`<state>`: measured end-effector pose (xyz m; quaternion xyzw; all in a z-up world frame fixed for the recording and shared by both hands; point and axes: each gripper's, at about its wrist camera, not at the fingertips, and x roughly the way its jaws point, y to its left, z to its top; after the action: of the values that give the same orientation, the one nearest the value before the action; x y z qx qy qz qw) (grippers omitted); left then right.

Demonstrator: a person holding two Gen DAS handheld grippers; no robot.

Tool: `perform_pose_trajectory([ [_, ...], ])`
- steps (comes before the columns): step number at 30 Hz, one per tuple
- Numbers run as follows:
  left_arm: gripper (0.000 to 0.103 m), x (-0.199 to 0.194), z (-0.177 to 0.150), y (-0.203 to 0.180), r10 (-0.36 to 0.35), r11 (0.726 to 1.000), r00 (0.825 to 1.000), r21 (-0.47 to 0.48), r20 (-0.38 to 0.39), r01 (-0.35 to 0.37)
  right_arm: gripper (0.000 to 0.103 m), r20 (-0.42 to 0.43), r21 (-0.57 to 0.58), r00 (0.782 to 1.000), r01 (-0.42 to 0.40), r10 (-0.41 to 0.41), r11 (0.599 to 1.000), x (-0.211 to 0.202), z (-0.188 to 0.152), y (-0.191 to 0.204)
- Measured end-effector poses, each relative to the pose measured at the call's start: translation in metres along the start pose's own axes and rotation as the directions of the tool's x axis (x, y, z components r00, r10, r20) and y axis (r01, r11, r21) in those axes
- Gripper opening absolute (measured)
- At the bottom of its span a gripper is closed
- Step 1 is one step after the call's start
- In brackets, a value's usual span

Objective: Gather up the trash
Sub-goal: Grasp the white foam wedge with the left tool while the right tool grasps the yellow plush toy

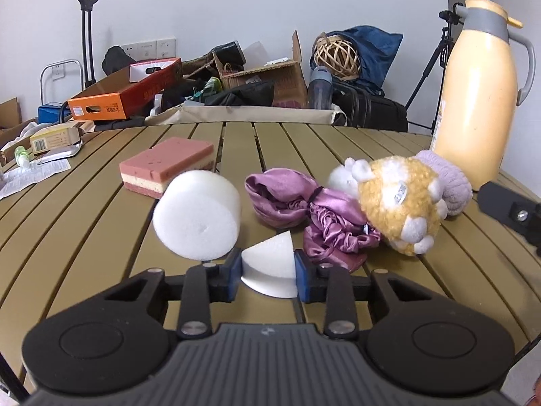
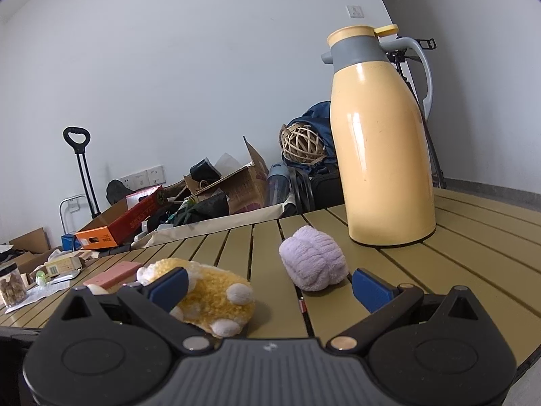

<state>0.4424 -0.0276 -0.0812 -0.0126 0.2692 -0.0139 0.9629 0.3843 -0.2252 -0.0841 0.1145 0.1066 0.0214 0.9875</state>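
Left tongs [image 1: 268,272] pinch a white foam wedge [image 1: 268,260], rounded at its near edge. Right tongs [image 2: 270,291] spread over the bench [image 2: 473,270]

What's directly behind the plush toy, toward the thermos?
A lilac rolled towel sits right behind the plush toy, the yellow thermos beyond it. The towel's near side is hidden by the plush in the left view.

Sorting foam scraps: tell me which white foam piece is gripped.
The small wedge-shaped foam piece, clamped in the left hand-held gripper; the large foam cylinder lies free.
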Motion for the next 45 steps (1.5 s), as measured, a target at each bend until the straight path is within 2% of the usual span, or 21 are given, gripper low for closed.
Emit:
perform_pose_trajectory([
  [6, 0.033, -0.026, 0.008, 0.007, -0.004, 0.999, 0.998, -0.052, 0.069, 0.008, 0.103, -0.002, 0.028, 1.0, -0.022, 0.022, 0.999, 0.003, -0.002, 0.003],
  [10, 0.033, -0.038, 0.01, 0.011, 0.01, 0.998, 0.995, -0.062, 0.098, -0.004, 0.103, -0.016, 0.103, 0.998, -0.056, 0.058, 0.993, 0.011, 0.0, 0.003],
  [13, 0.033, -0.041, 0.008, 0.015, 0.021, 0.998, 0.995, -0.062, 0.097, -0.015, 0.103, -0.035, 0.185, 0.992, -0.111, 0.119, 0.977, 0.017, 0.004, 0.002],
  [21, 0.033, -0.038, 0.003, 0.03, 0.042, 0.997, 0.997, -0.071, 0.063, -0.038, 0.103, -0.066, 0.299, 0.974, -0.188, 0.217, 0.936, 0.046, 0.009, -0.001],
  [34, 0.033, -0.034, 0.003, 0.041, 0.06, 0.995, 0.997, -0.08, 0.055, -0.055, 0.103, -0.217, 0.298, 0.936, -0.208, 0.278, 0.932, 0.093, 0.007, 0.007],
  [45, 0.033, -0.033, 0.003, 0.042, 0.067, 0.994, 0.997, -0.087, 0.045, -0.063, 0.103, -0.251, 0.267, 0.923, -0.224, 0.293, 0.937, 0.098, 0.008, 0.014],
])
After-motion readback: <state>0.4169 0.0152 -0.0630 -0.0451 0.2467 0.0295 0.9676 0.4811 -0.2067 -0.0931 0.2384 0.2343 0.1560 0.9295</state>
